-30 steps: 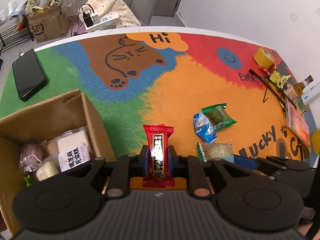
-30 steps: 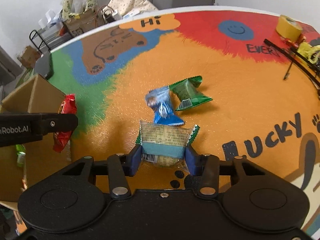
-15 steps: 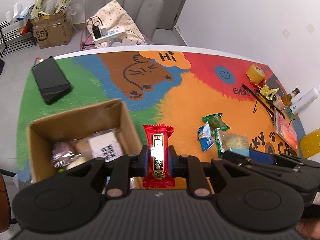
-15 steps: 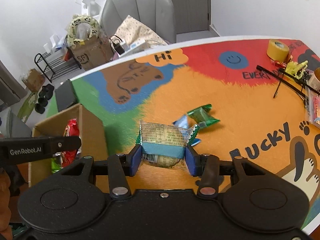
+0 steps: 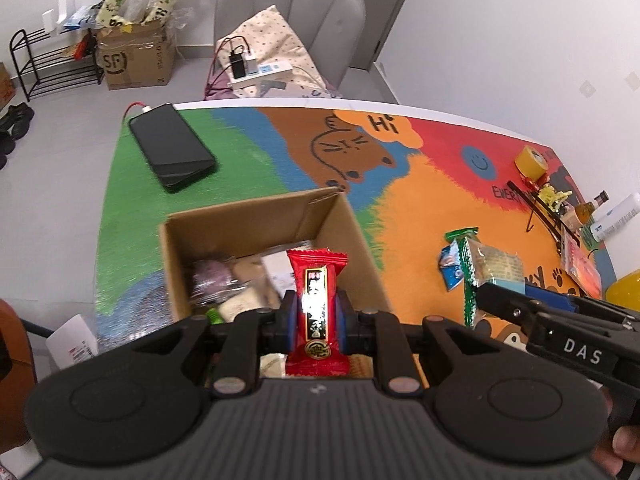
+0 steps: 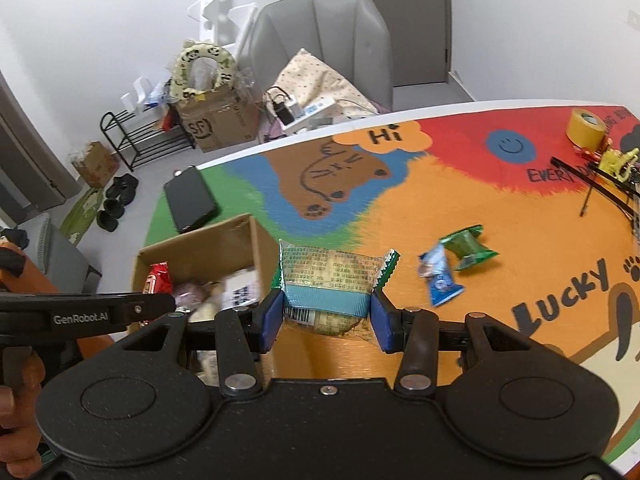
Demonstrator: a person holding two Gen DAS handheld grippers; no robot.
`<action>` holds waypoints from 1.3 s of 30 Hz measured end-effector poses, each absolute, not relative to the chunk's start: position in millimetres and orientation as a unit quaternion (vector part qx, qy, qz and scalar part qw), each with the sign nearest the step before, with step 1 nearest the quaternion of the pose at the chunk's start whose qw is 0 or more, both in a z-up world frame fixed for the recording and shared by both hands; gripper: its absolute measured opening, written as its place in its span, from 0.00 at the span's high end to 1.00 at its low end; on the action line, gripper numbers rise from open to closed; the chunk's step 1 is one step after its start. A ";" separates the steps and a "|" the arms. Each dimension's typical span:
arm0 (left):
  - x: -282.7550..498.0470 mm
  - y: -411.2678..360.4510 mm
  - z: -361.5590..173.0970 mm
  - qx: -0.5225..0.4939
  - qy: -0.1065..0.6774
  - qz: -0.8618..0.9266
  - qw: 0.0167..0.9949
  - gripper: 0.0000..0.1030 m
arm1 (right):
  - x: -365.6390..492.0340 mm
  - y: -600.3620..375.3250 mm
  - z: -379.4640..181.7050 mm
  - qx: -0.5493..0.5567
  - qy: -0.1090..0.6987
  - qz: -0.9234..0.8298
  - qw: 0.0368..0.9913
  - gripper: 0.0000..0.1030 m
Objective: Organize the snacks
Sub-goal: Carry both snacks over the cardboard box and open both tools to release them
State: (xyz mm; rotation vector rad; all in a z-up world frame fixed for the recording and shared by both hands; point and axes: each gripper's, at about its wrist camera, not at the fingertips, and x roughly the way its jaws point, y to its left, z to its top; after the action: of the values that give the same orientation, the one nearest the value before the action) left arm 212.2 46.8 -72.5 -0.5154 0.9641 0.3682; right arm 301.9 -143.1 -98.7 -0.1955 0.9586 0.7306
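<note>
Hovering over the open cardboard box (image 5: 256, 216), the left gripper (image 5: 316, 320) is clamped on a red snack bar (image 5: 318, 300) — the pads pinch its narrow wrapper about midway, with the crimped top edge standing clear above them. The right gripper (image 6: 326, 316) grips a wider cracker packet (image 6: 332, 276) across its lower half, over the blue band, and hangs beside the box's near wall, not yet above the opening. Two more snacks, a blue packet (image 6: 438, 280) and a green packet (image 6: 466, 246), lie touching each other on the bright printed mat (image 6: 520, 240), well apart from the box.

Both held items look light and crinkly; the film wrappers are probably slick, so a firm pinch across the body seems wiser than holding a flimsy sealed end. The cracker inside is likely brittle — too much squeeze could snap it. The red bar looks stiffer and should drop cleanly. The box already holds several wrapped pieces (image 5: 224, 284), blurred here, so anything let go will land on a soft, uneven pile rather than bare cardboard.
</note>
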 end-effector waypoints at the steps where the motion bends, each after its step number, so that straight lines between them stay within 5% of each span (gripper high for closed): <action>1: 209.7 48.9 -72.1 -0.245 0.456 0.175 0.838 0.83 | 299.5 -140.6 -97.9 -0.091 0.449 0.345 0.819 0.57; 13: 190.4 64.0 -79.3 -0.260 0.484 0.167 0.819 0.82 | 277.7 -118.6 -96.6 -0.089 0.444 0.361 0.815 0.57; 39: 162.6 106.8 -61.4 -0.273 0.472 0.197 0.815 0.29 | 256.5 -87.3 -91.3 -0.108 0.450 0.381 0.800 0.48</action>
State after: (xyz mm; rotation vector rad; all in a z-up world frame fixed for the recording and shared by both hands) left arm 162.6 106.8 -61.4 -0.5814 1.0072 0.4198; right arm 256.5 -87.3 -91.3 -0.2322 0.9662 0.8180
